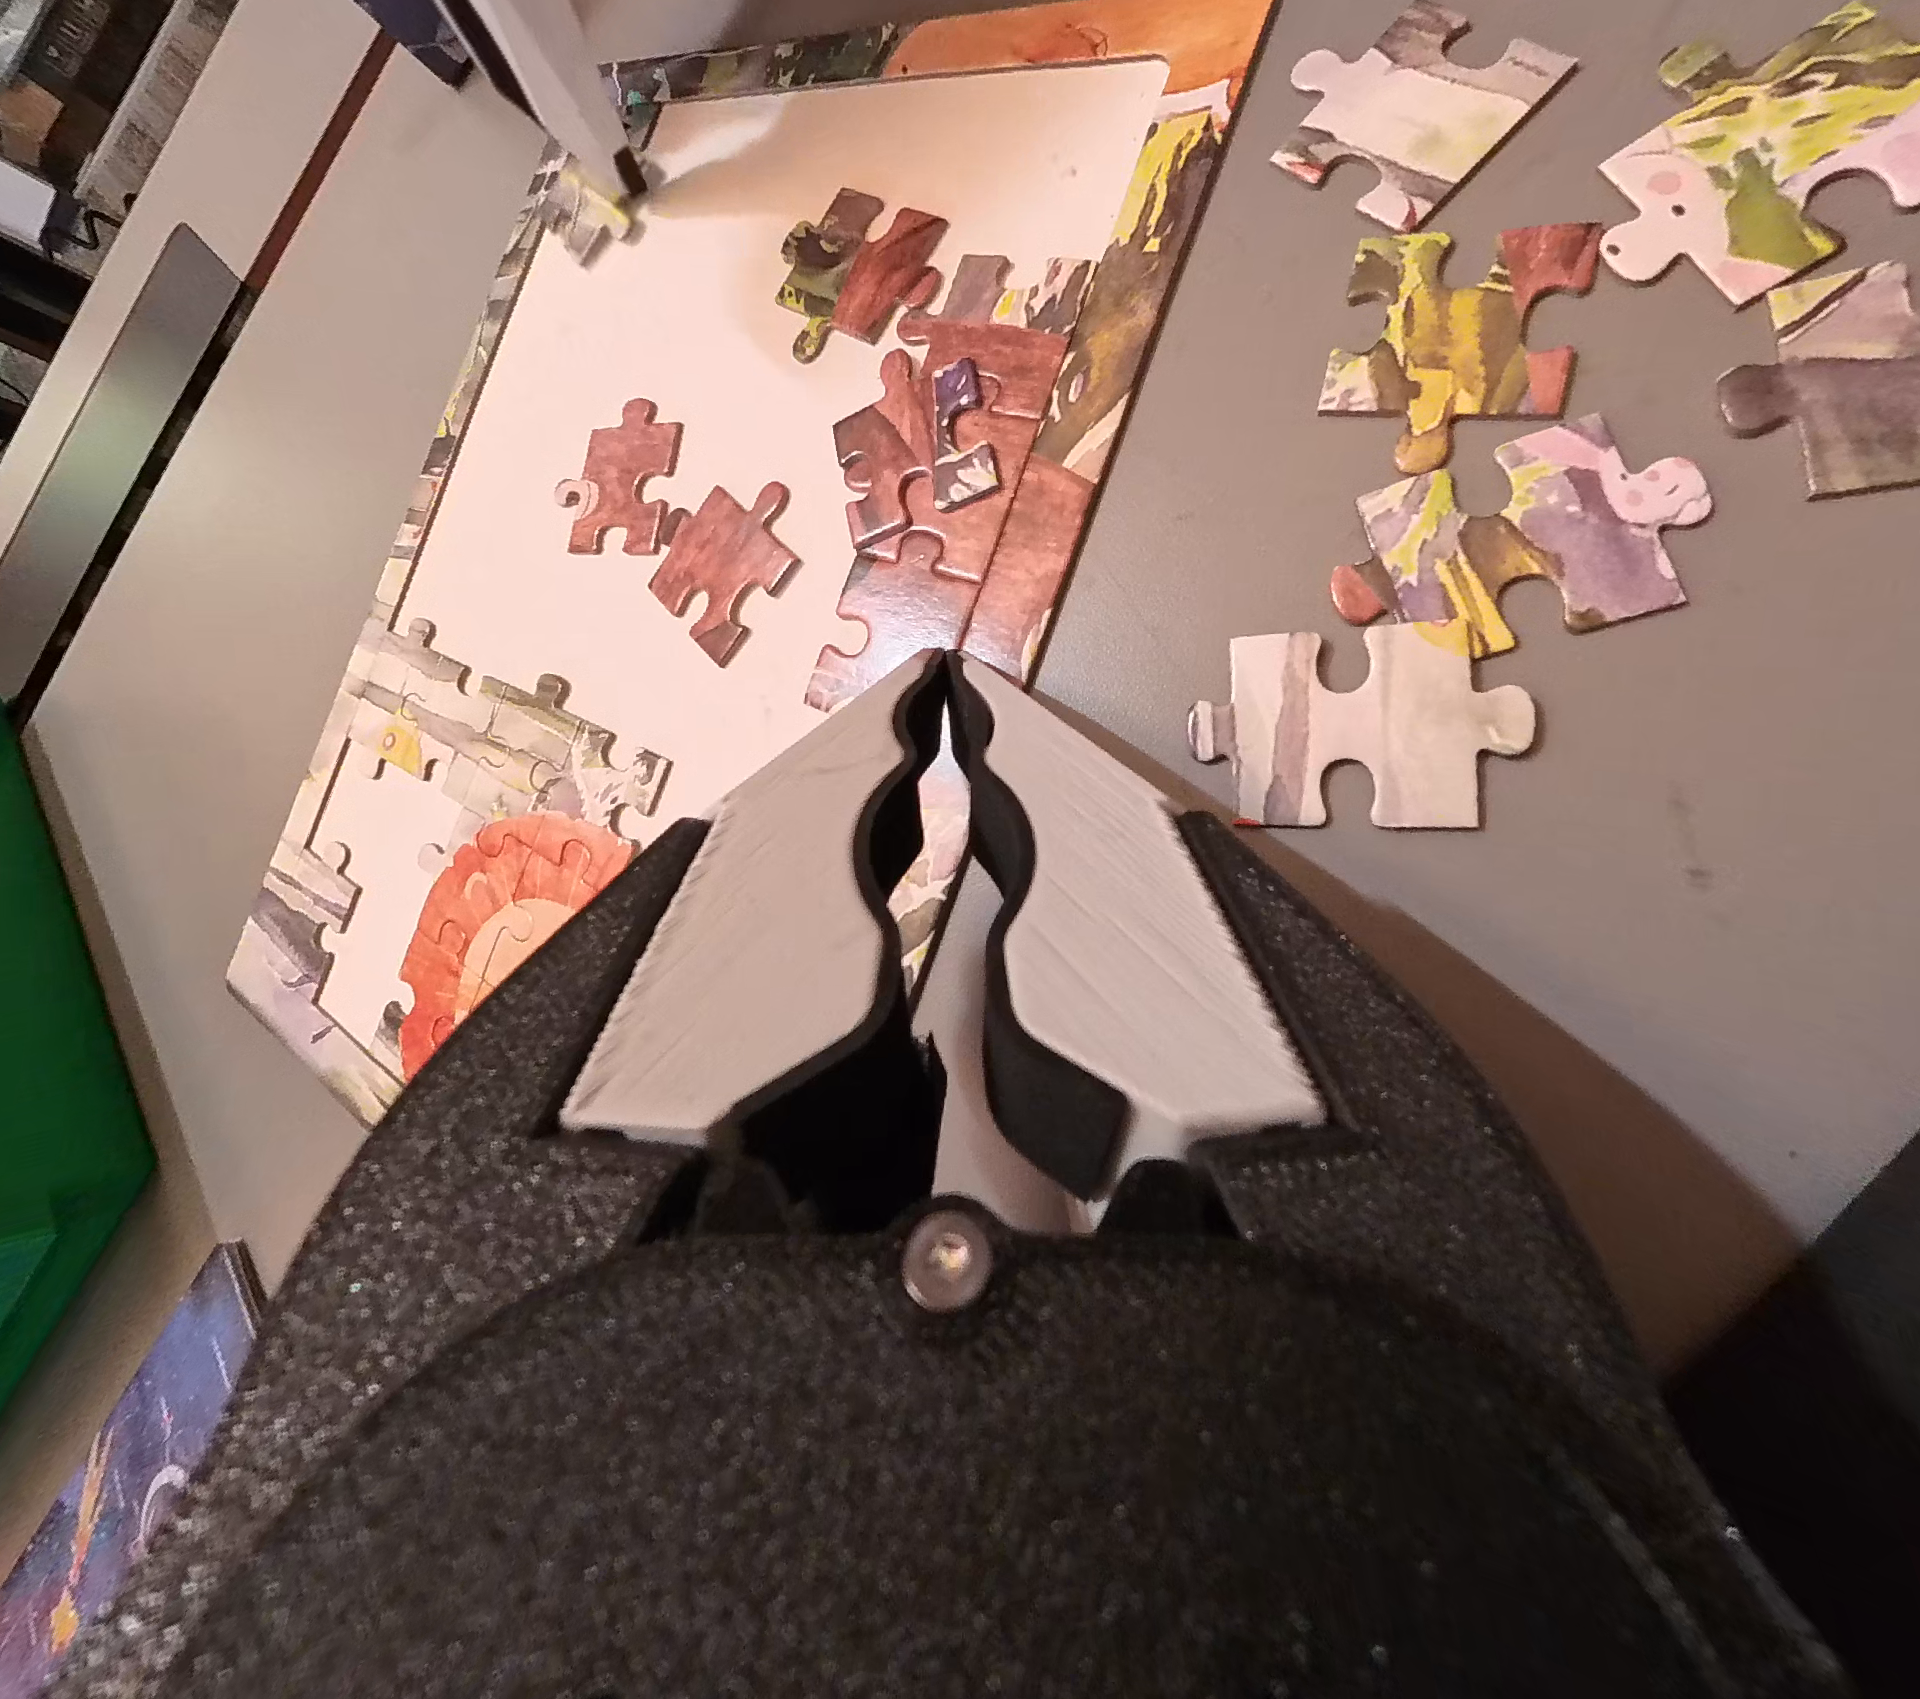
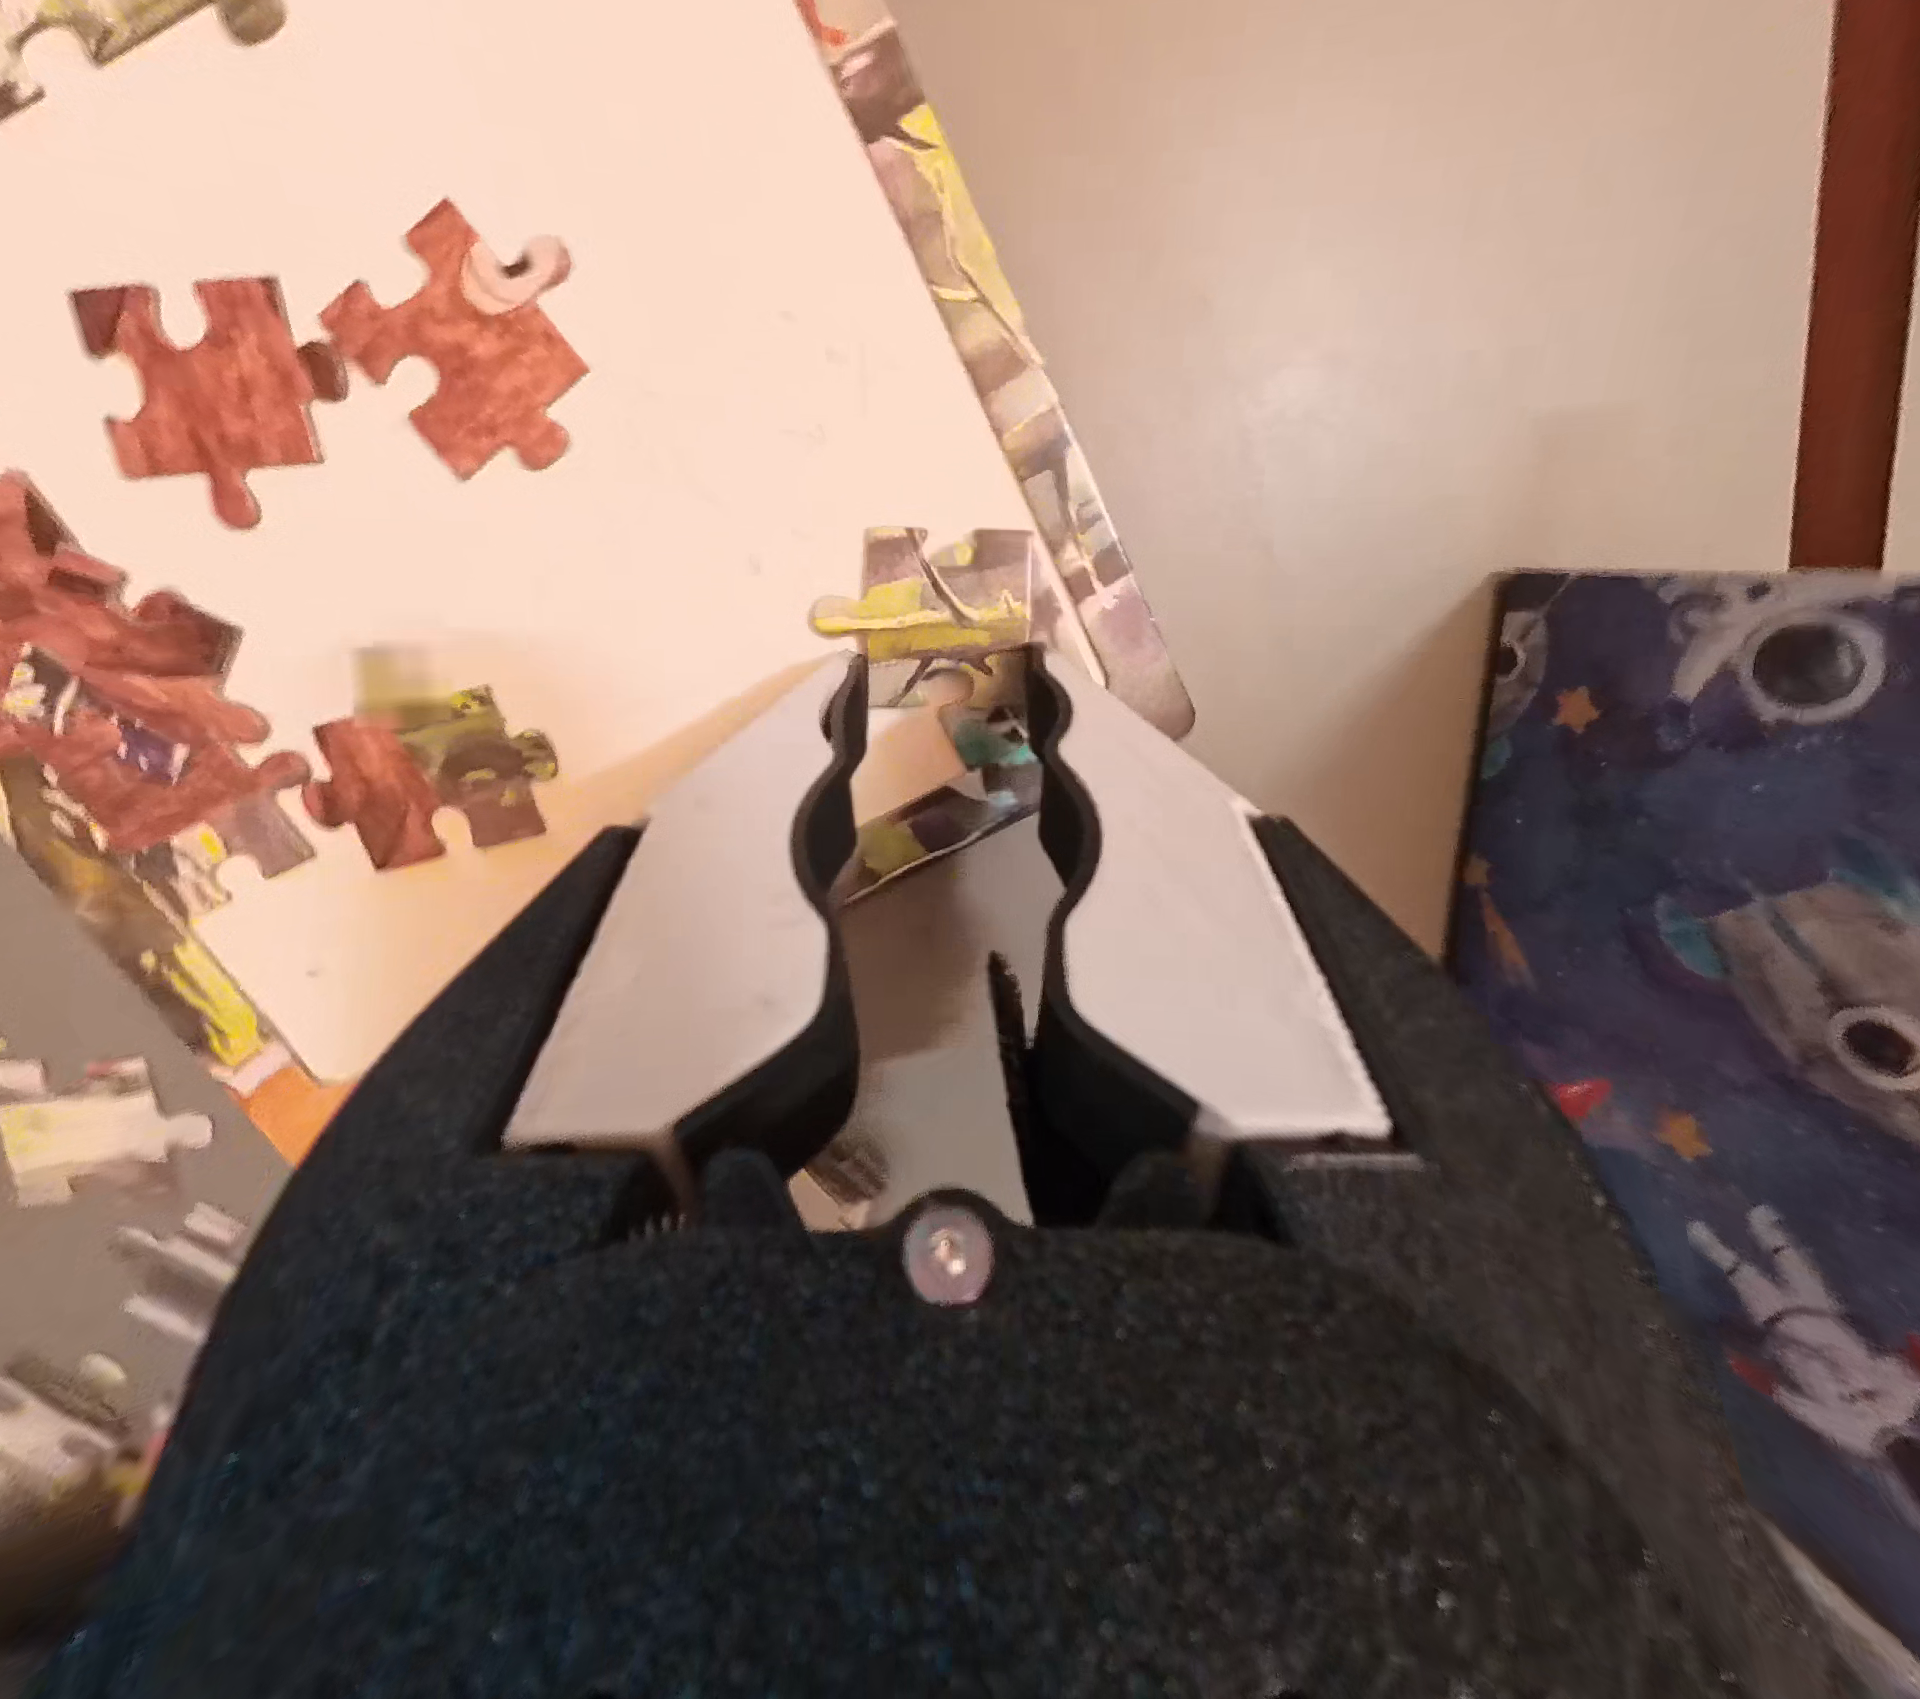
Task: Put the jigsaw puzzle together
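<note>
Puzzle tray [image 1: 1226, 28]: lies flat on the grey table [image 1: 1558, 974]; white inner field mostly bare, orange rim at its far corner.
Assembled section [image 1: 499, 828]: joined pieces with an orange lion mane fill the tray's near left corner.
Brown pieces [image 1: 681, 517]: two lie loose mid-tray, touching at a tab; more brown pieces are joined along the tray's right edge.
Left gripper [image 1: 948, 662]: fingertips pressed together, nothing between them; it hovers over the tray's near right edge.
Loose pieces [image 1: 1455, 340]: scattered on the table right of the tray, well apart from it.
Right gripper [image 2: 940, 662]: clamped on a grey and yellow-green piece [image 2: 935, 600] at the tray's border strip [image 2: 1039, 423].
Space-themed box [image 2: 1704, 974]: stands just right of the right gripper.
</note>
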`<state>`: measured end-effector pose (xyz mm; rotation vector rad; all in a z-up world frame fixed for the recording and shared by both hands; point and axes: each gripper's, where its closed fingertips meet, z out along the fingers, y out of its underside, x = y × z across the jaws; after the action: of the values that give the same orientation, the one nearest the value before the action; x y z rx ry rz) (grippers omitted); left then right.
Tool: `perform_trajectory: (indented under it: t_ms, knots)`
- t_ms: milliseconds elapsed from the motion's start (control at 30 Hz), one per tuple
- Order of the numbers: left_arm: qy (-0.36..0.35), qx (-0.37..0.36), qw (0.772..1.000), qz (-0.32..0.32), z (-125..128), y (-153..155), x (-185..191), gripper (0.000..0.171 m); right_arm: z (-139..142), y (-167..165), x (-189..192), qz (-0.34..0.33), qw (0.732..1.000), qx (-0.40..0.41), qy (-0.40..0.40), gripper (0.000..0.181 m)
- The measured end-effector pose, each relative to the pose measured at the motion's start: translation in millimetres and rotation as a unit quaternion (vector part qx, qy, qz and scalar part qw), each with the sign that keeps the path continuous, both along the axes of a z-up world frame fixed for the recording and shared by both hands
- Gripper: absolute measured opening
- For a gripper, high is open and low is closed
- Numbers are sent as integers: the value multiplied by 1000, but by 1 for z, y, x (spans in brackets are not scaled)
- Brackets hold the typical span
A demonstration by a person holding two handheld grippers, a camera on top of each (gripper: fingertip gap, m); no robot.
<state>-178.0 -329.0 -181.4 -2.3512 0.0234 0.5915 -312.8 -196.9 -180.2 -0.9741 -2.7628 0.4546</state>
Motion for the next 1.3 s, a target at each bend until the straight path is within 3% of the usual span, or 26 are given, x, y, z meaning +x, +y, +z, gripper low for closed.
perform_trajectory:
  t_ms: [200,433,1067,1300]
  knots:
    - [4,-2,1000,-1,0,0,0,0,4,-10,-5,149,988,38,-19,30]
    - [4,-2,1000,-1,0,0,0,0,-3,-14,-11,215,973,60,-65,30]
    - [4,-1,1000,-1,0,0,0,0,-4,-13,-12,217,972,73,-50,37]
    - [3,0,1000,-1,0,0,0,0,8,-6,-15,156,986,33,-38,0]
